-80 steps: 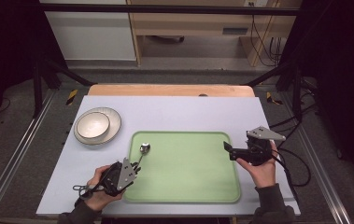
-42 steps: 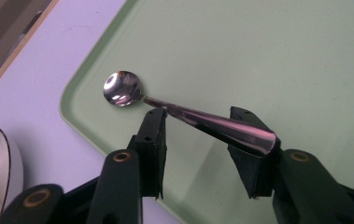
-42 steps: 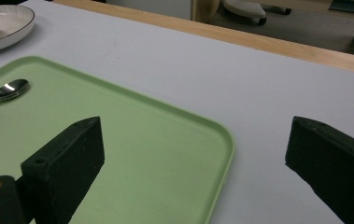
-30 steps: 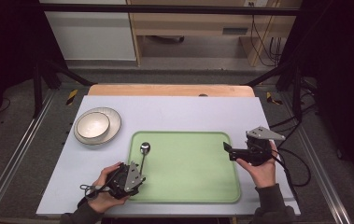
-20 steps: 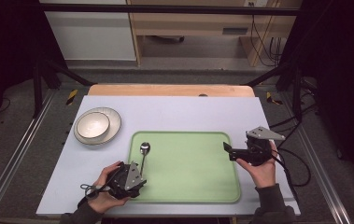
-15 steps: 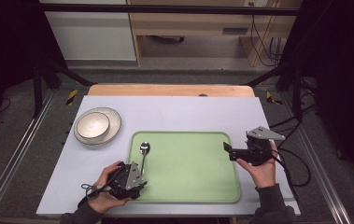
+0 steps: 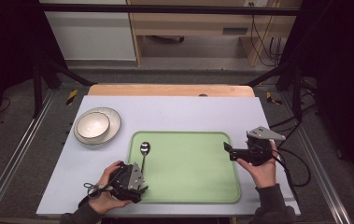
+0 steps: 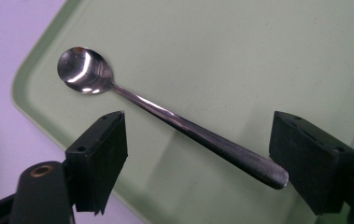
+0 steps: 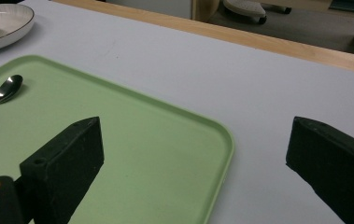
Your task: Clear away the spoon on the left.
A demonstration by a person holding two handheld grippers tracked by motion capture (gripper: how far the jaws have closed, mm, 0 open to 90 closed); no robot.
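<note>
Here, one shiny spoon [image 8: 165, 116] lies on one green tray [image 7: 193, 168] on the counter [image 7: 174, 112]. The left claw [image 8: 198, 163] is spread wide around the spoon's handle. The right claw [image 9: 198, 168] is wide too, holding nothing. One bowl [image 7: 92, 124] sits on one plate [image 7: 111, 128].

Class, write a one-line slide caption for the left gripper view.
Open left gripper poised over a metal spoon lying on a green tray, its handle between the jaws.
</note>
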